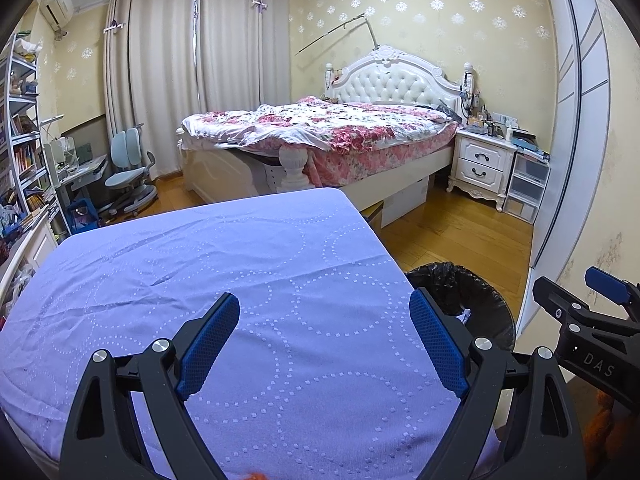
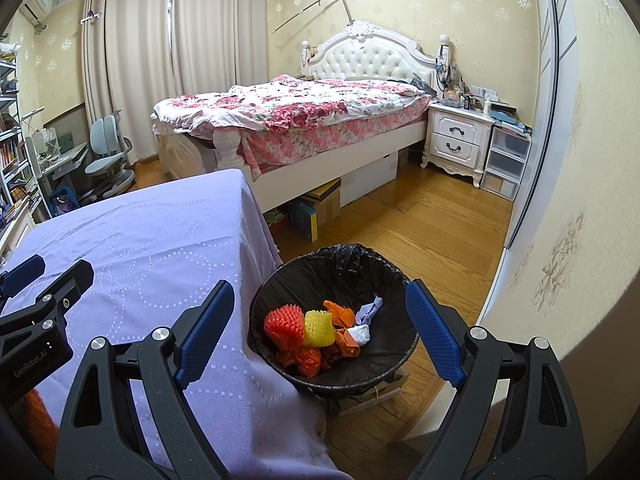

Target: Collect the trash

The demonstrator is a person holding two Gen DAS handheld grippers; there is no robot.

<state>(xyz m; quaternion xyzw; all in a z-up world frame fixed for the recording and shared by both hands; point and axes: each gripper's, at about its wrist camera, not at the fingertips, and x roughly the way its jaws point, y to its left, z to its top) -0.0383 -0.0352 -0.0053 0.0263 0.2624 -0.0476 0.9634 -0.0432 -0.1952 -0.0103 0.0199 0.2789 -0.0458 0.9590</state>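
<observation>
A bin with a black liner (image 2: 352, 268) stands on the floor right of the purple-clothed table (image 2: 152, 248). In it lie a red foam net (image 2: 284, 326), a yellow foam net (image 2: 318, 328), orange wrappers (image 2: 340, 320) and white and lilac paper (image 2: 366, 320). My right gripper (image 2: 320, 332) hovers open over the bin's near side, nothing between its blue pads (image 2: 434, 332). My left gripper (image 1: 326, 344) is open above the bare tablecloth (image 1: 200, 260), holding nothing. The left view shows part of the bin (image 1: 460, 288) and the right gripper (image 1: 592, 320) at far right.
A bed with a floral quilt (image 2: 304, 116) fills the far side, with boxes (image 2: 316, 208) beneath it. A white nightstand (image 2: 456, 140) and plastic drawers (image 2: 506, 164) stand by the right wall. A desk chair (image 1: 128, 168) and bookshelves (image 1: 20, 140) are at left. Wooden floor (image 2: 432, 224) lies beyond the bin.
</observation>
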